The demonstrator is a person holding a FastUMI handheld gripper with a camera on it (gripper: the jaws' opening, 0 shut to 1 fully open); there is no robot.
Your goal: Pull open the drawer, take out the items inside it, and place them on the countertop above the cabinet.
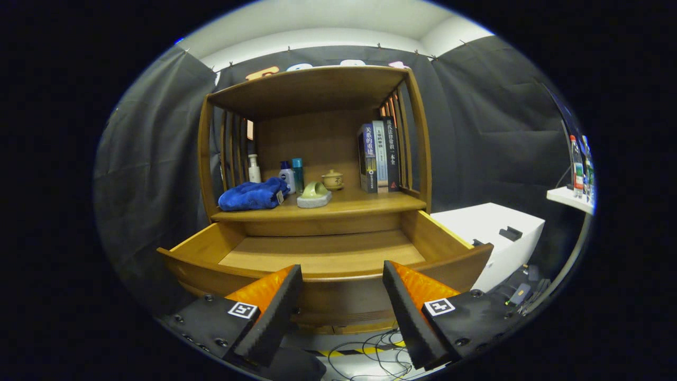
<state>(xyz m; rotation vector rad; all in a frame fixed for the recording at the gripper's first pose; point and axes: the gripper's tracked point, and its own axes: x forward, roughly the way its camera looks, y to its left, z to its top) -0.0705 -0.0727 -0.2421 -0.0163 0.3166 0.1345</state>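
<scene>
The wooden cabinet's drawer (328, 254) stands pulled out toward me, and its bare wooden floor shows with nothing lying on it. On the countertop (370, 203) above it rest a folded blue cloth (253, 194) at the left and a pale green holder on a grey base (314, 194) beside it. My gripper (342, 283) hangs open just in front of the drawer's front panel, with nothing between its fingers.
At the back of the countertop stand a white pump bottle (254, 169), two small bottles (292, 175), a small lidded pot (333, 180) and upright books (378, 156). A white box (492, 233) sits right of the cabinet. Cables (365, 349) lie on the floor below.
</scene>
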